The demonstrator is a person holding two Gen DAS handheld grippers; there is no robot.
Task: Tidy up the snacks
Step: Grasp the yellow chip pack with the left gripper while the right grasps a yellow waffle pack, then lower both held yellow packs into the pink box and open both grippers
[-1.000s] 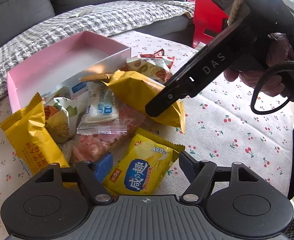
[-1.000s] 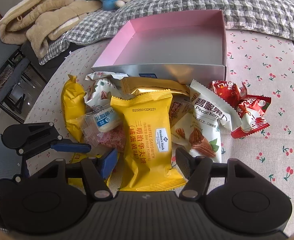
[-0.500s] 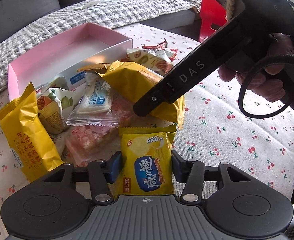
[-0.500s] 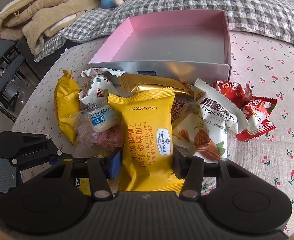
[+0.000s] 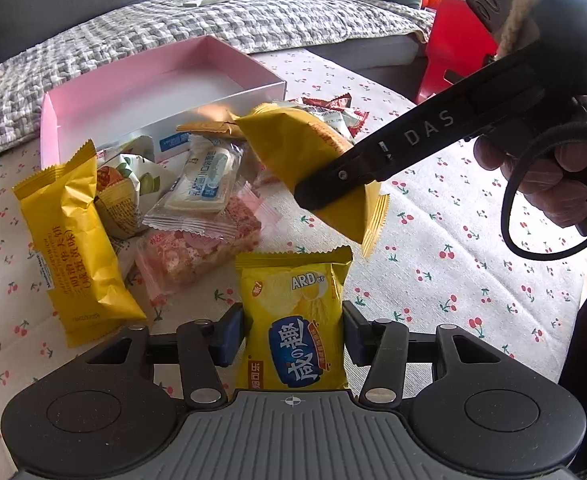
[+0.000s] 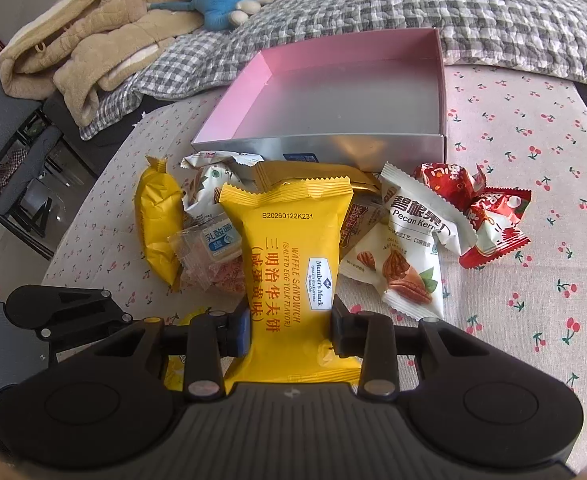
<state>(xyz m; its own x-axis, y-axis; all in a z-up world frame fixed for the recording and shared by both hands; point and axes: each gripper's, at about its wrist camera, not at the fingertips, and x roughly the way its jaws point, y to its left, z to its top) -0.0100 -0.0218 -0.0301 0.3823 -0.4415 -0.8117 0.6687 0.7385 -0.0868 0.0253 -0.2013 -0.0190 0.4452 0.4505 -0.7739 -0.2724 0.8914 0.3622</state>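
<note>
Fingers pinch the waffle pack, lengthwise toward the box.

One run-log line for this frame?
left gripper: shut on chip packet | right gripper: shut on waffle sandwich packet, lifted | pink box: empty | other snacks piled beside it

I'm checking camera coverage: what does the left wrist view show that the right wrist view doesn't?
Only the left wrist view shows the chip bag between the left gripper fingers, and a red chair. Only the right wrist view shows the blue plush toy and beige blanket. Both show the pink box and the waffle sandwich pack in the right gripper.
</note>
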